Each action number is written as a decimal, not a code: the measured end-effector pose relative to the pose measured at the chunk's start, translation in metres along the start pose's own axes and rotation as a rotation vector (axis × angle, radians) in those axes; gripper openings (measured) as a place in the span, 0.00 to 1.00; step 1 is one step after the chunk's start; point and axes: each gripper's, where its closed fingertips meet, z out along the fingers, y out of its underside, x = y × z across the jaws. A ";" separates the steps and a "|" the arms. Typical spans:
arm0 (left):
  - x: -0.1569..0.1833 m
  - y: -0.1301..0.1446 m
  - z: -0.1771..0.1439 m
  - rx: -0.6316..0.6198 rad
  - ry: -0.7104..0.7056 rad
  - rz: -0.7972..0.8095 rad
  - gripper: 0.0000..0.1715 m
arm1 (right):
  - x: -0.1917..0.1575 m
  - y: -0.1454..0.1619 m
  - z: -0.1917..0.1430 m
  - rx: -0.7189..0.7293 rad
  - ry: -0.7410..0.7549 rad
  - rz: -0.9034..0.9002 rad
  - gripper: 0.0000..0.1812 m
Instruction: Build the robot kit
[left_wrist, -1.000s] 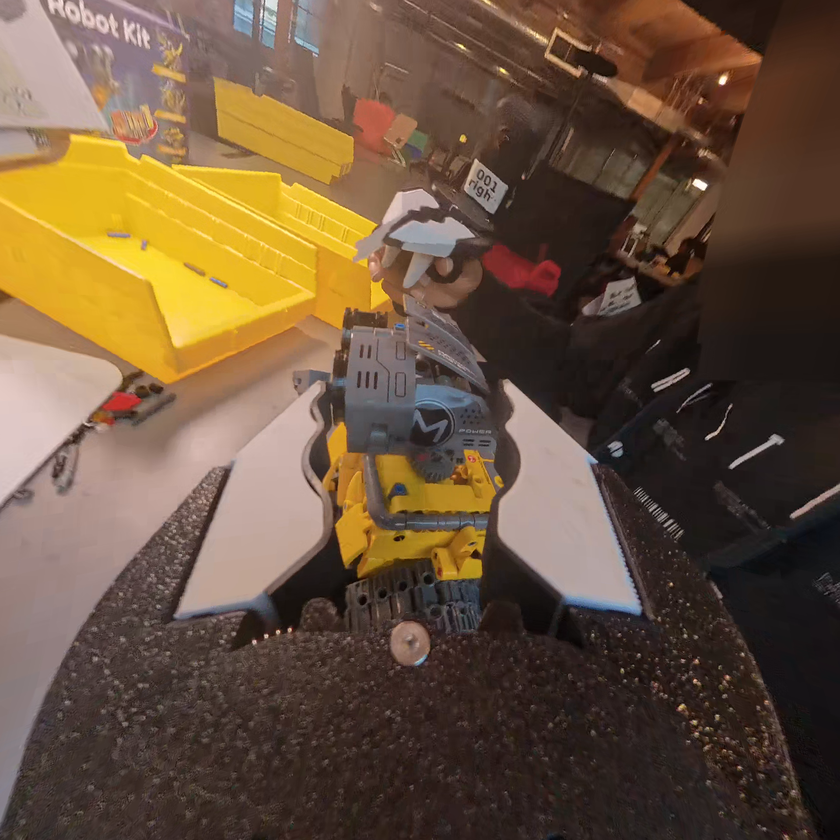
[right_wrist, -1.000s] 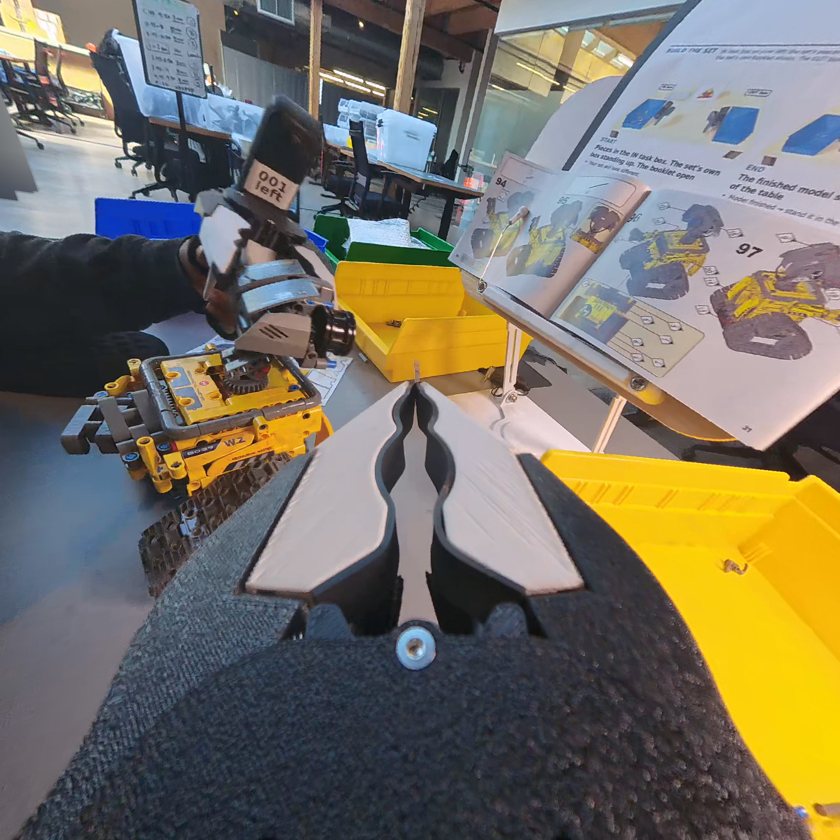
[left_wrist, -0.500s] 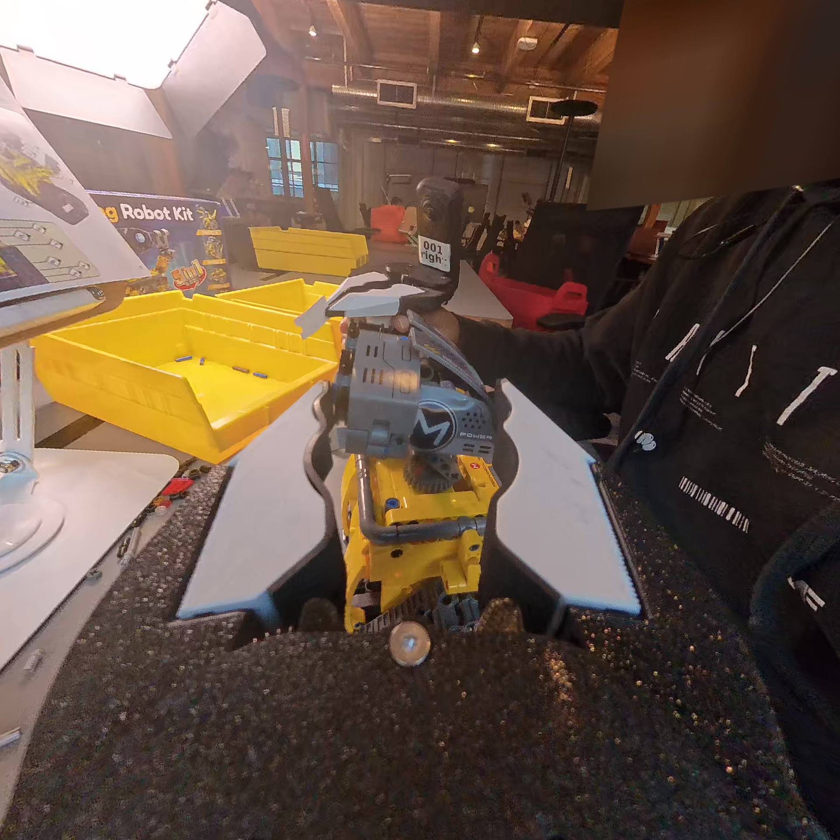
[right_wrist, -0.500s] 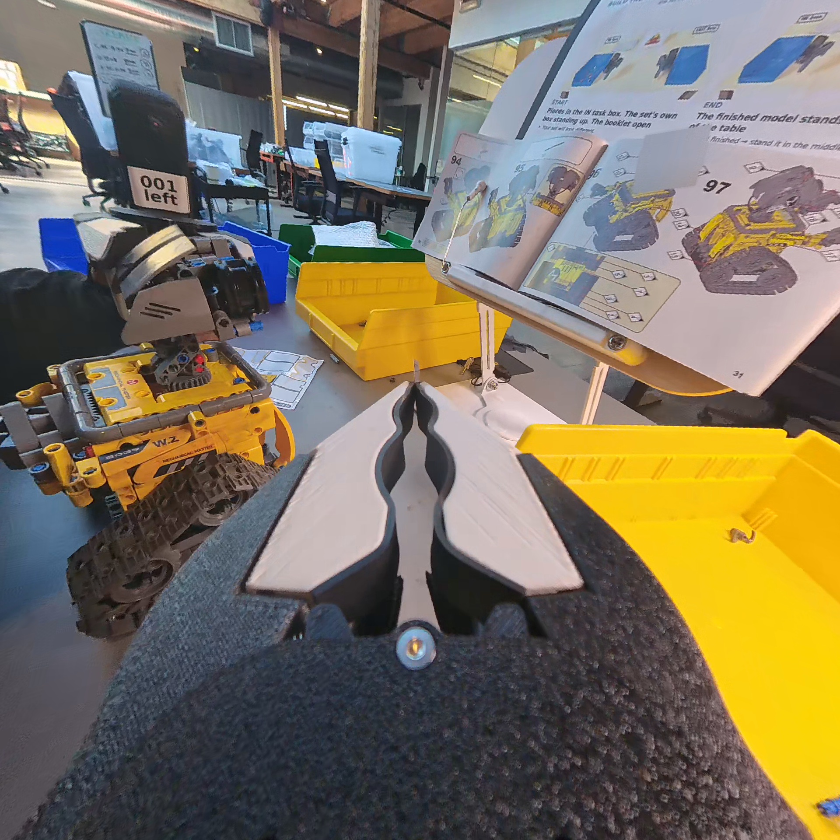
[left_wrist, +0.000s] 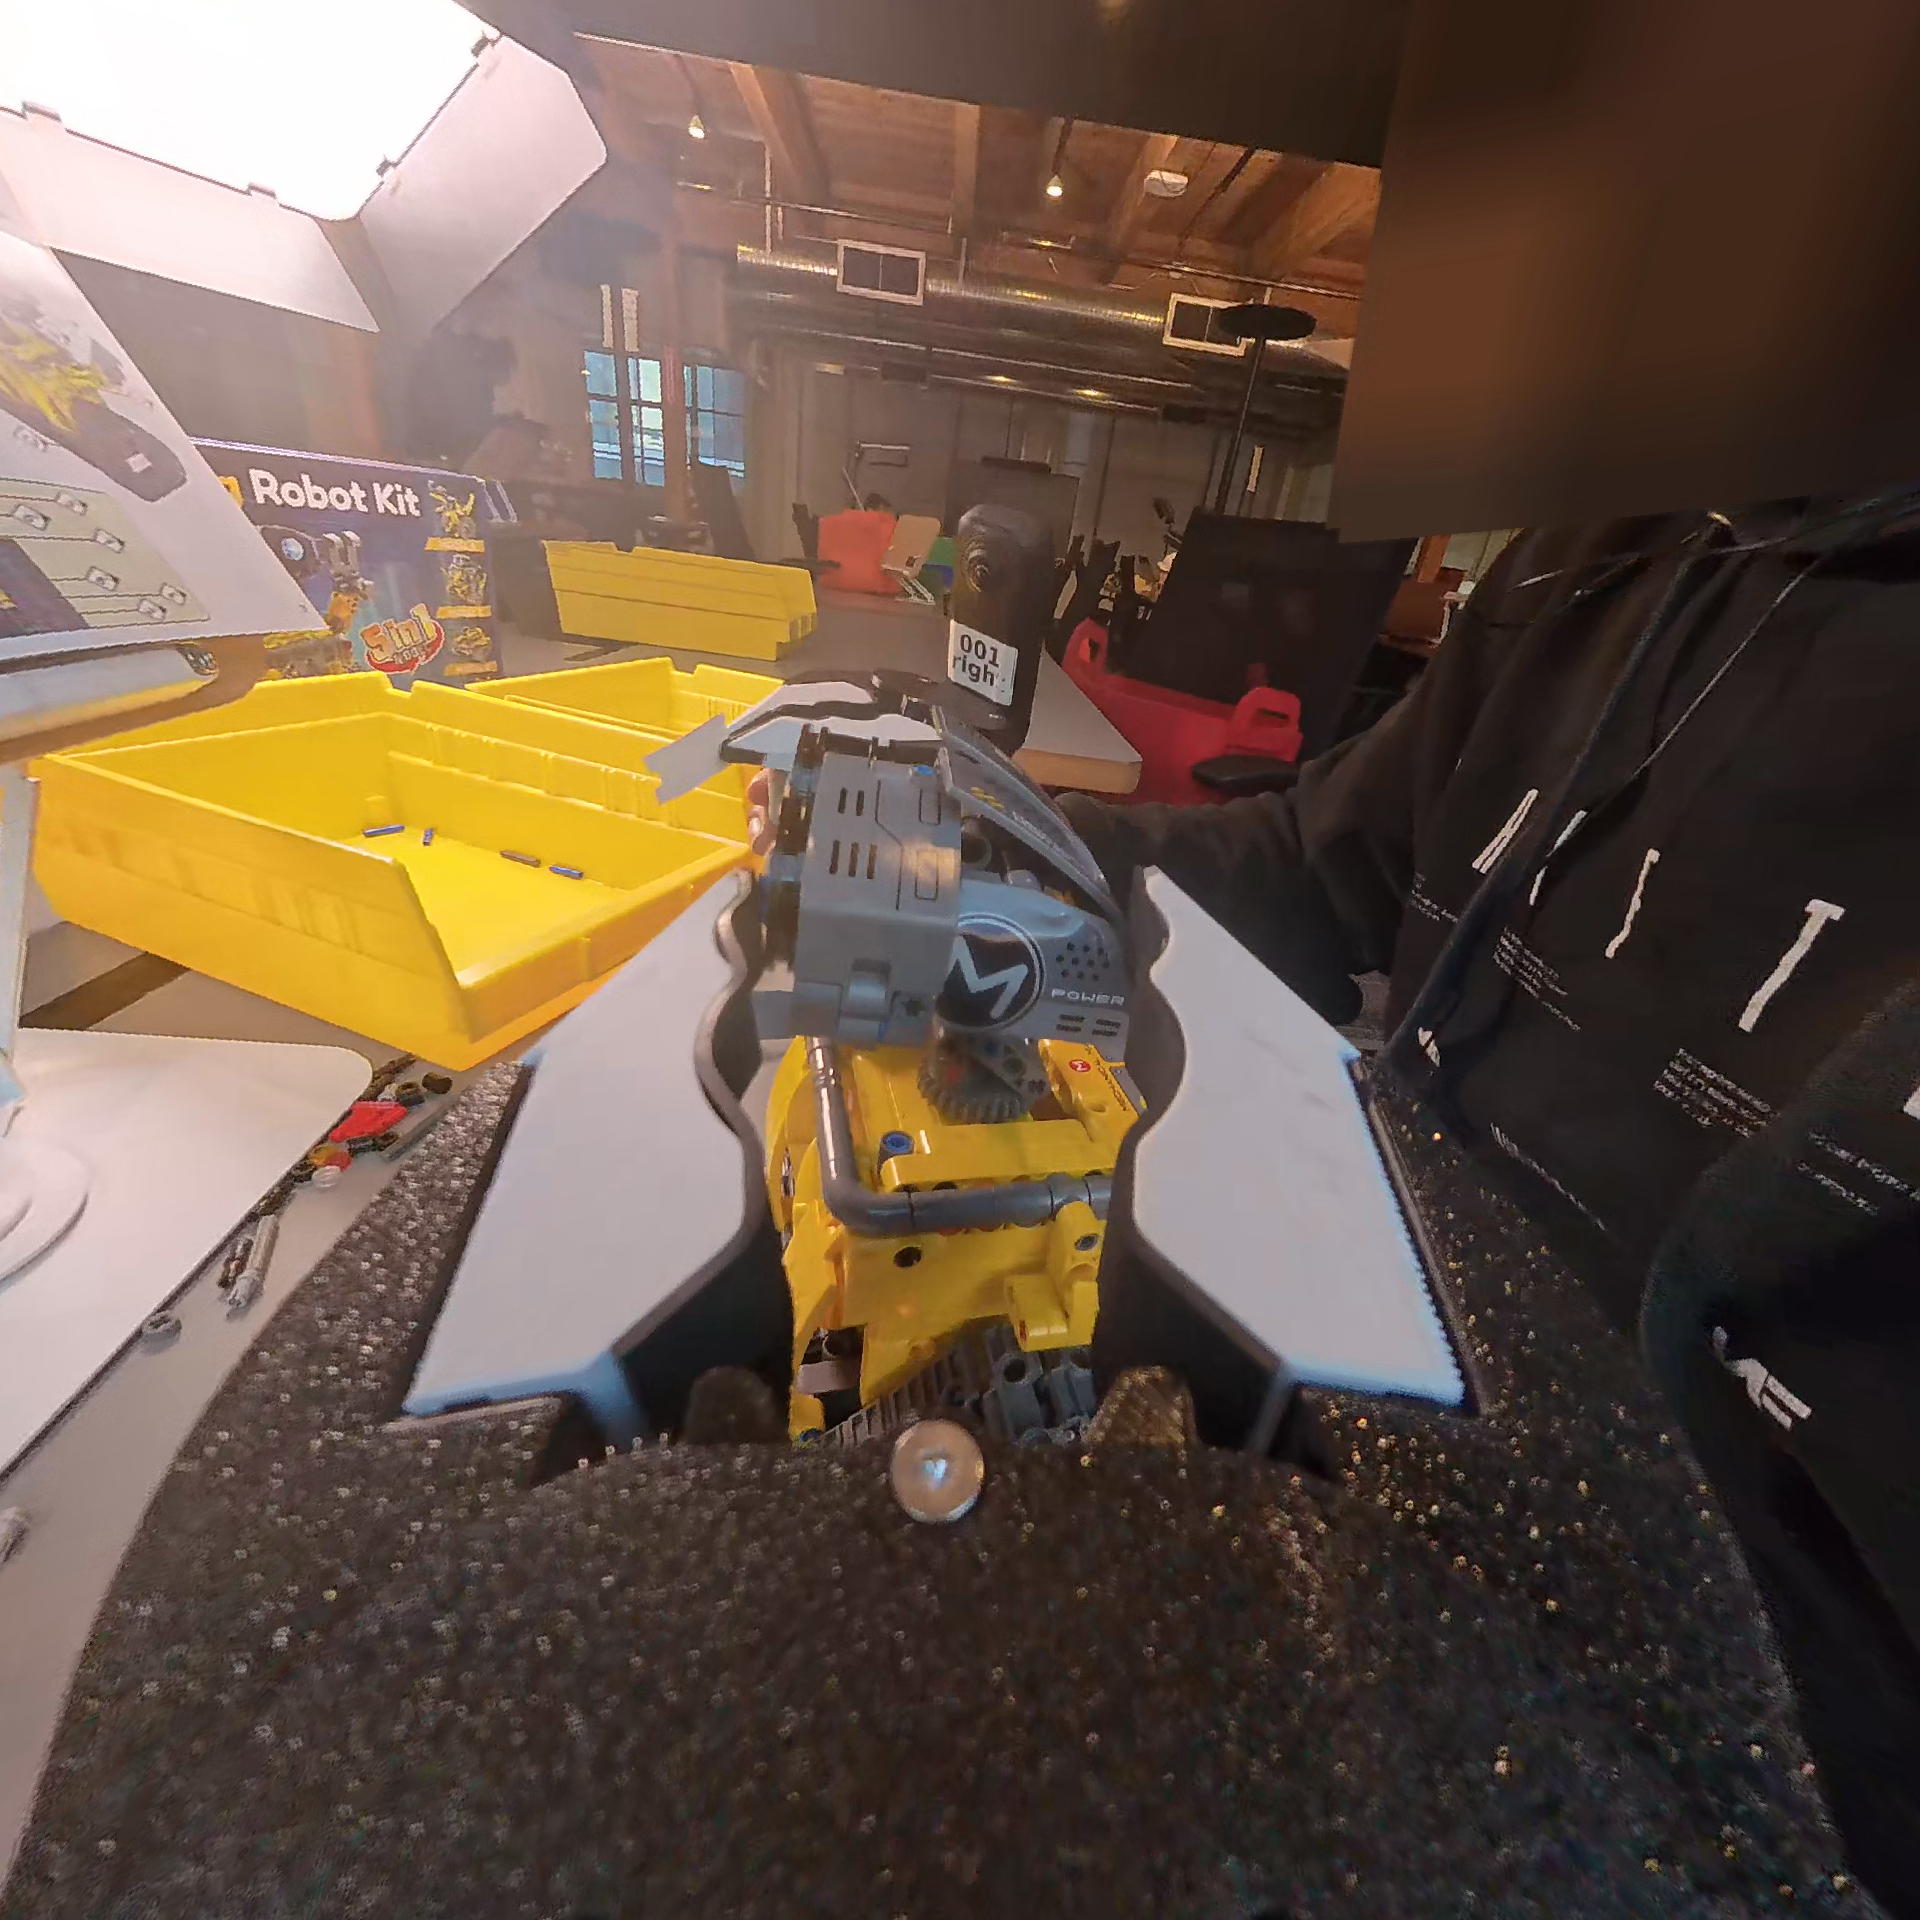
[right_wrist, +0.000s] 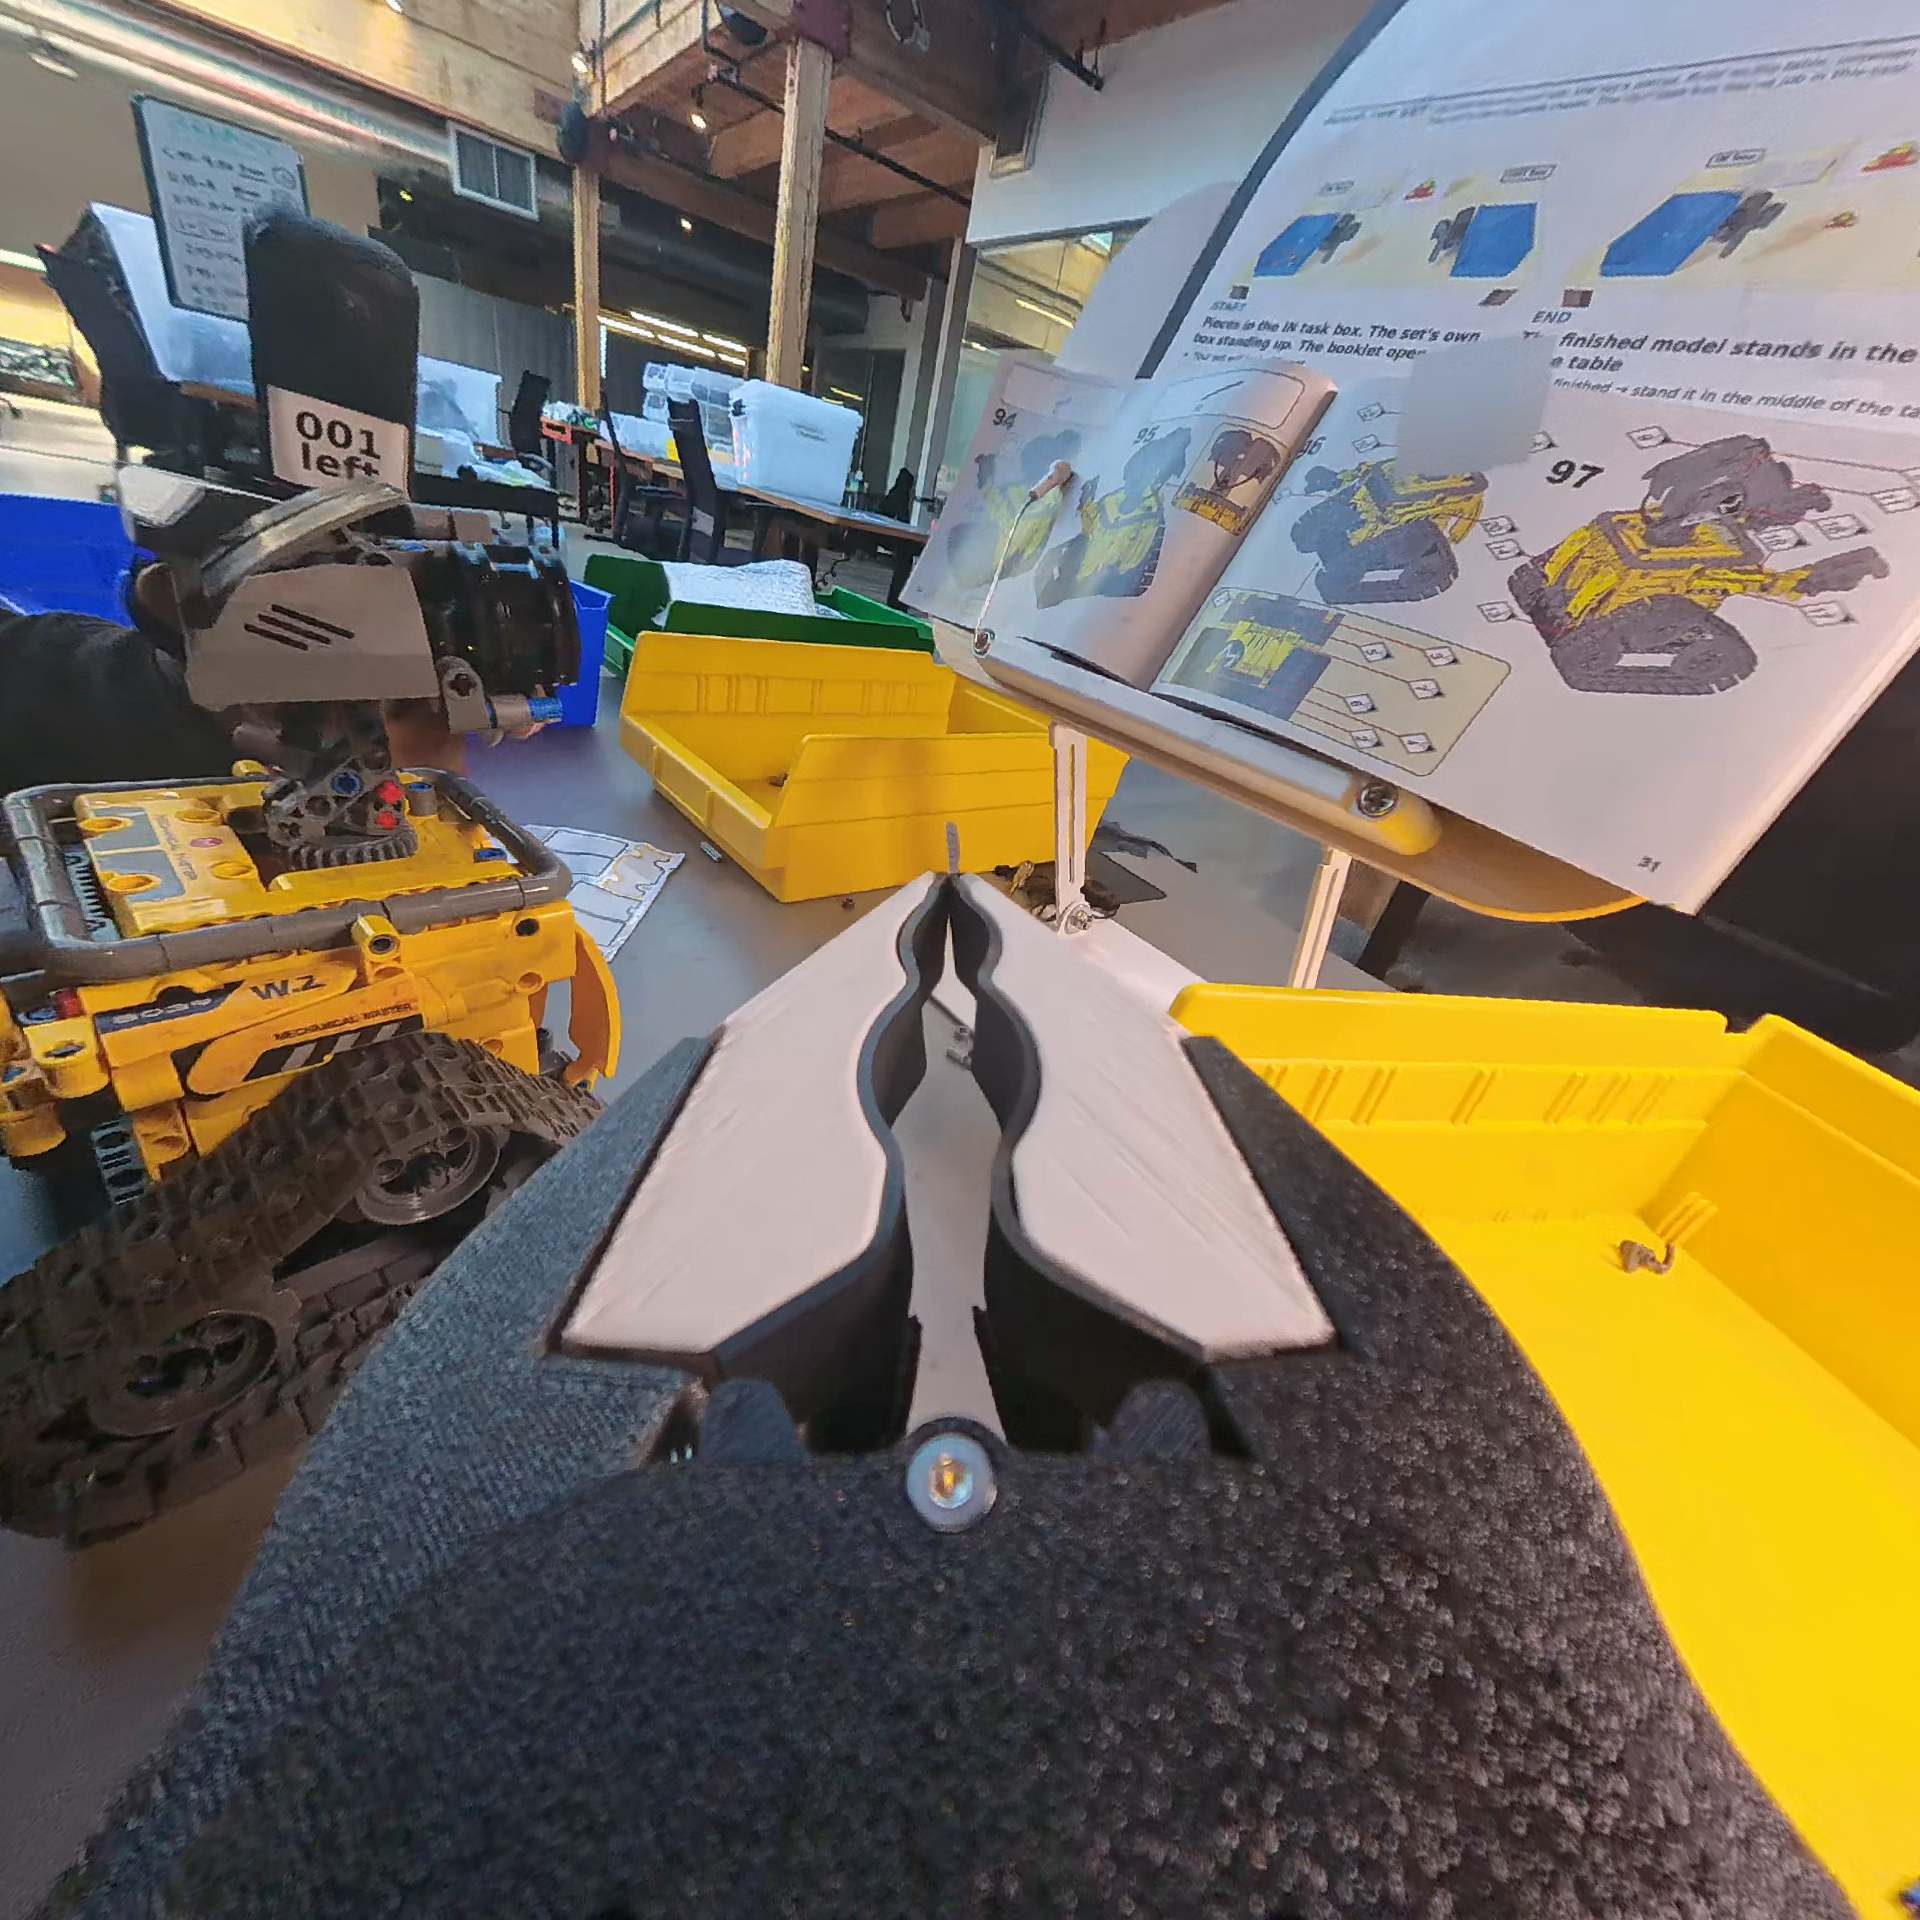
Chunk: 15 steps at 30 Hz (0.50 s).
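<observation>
- My left gripper (left_wrist: 940, 997) pinches the grey head (left_wrist: 894, 914) of the tracked yellow model (right_wrist: 281, 987), centre frame.
- My right gripper (right_wrist: 948, 914), fingers pressed together, holds nothing, beside the yellow bin (right_wrist: 1558, 1101) at lower right.
- Model looks nearly built; the head is not yet visibly seated.

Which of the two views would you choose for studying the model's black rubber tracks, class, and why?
The right wrist view. There the yellow tracked model stands side-on, so its black tracks and wheels show clearly. In the left wrist view the left gripper surrounds the model's grey head, and only a sliver of tread shows.
</observation>
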 end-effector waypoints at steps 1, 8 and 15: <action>0.001 0.000 0.000 -0.003 -0.004 0.008 0.40 | -0.002 -0.003 -0.001 0.016 -0.002 -0.022 0.00; 0.001 -0.001 0.002 0.022 0.001 0.002 0.40 | -0.020 -0.019 -0.009 0.054 0.069 -0.466 0.00; 0.000 -0.001 0.001 0.032 -0.004 -0.012 0.40 | -0.039 -0.017 -0.005 -0.021 0.136 -0.955 0.00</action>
